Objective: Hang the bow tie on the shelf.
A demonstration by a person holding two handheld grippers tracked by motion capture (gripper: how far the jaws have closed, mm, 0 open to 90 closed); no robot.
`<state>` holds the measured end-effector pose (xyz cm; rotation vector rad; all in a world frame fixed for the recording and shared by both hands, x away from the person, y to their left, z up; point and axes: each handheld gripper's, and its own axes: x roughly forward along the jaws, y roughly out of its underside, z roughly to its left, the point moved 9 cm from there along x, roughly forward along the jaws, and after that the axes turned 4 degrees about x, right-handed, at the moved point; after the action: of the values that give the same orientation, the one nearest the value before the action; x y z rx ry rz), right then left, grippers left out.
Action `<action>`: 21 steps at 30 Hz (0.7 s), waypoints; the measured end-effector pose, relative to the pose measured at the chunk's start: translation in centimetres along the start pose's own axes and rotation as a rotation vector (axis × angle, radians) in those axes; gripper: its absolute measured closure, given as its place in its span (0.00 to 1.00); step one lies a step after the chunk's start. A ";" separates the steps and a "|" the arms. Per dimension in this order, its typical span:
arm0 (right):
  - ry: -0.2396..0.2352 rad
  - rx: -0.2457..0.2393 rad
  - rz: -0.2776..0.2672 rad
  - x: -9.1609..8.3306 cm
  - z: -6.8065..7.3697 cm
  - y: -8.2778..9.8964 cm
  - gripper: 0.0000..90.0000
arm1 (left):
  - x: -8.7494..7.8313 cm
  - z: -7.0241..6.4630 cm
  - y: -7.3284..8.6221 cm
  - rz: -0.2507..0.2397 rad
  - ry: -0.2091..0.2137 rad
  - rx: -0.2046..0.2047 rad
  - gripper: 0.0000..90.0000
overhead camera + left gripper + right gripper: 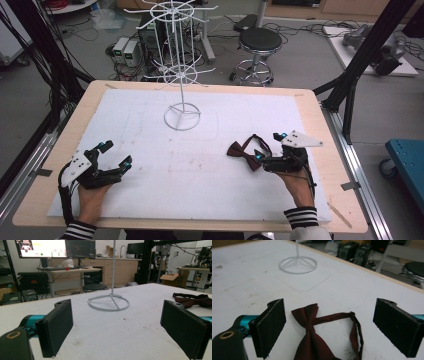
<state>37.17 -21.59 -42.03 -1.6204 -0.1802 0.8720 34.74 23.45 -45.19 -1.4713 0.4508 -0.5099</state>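
Right gripper view: your right gripper has jaws spread wide w/ the bow tie between them, flat on the near-right of the white mat. Looks like pre-grasp; next, drop and pinch the knot. Left gripper rests near-left, spread, empty. Stand far centre.

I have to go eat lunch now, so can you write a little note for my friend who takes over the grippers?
Left gripper: open, holding nothing, resting low over the white mat at the near left.
Right gripper: open, its jaws either side of the dark red bow tie, not closed on it.
The bow tie lies flat on the mat at the near right, strap looped beside it.
The white wire rack stands at the far middle, its hooks bare.
Done: nothing picked up yet.
Left: probably grip the bow tie and hang it on the rack.
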 end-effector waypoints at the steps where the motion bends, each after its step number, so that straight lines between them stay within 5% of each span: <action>1: 0.000 0.000 0.000 0.0 0.0 0.0 0.11 | 0.0 0.0 0.0 0.000 0.000 0.000 0.13; 5: -0.070 -0.052 0.108 1.5 0.9 -0.6 0.11 | 0.0 0.0 0.0 -0.002 0.000 -0.005 0.13; 10: -0.101 -0.113 0.224 2.9 1.2 -0.8 0.11 | 0.0 0.0 0.0 0.000 -0.001 -0.001 0.13; 21: -0.156 -0.148 0.347 4.6 1.6 -0.4 0.11 | 0.0 -0.1 0.0 -0.005 0.001 0.002 0.13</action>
<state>39.59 -17.62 -43.62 -1.7504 -0.0734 1.2775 34.69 23.41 -45.16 -1.4702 0.4476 -0.5153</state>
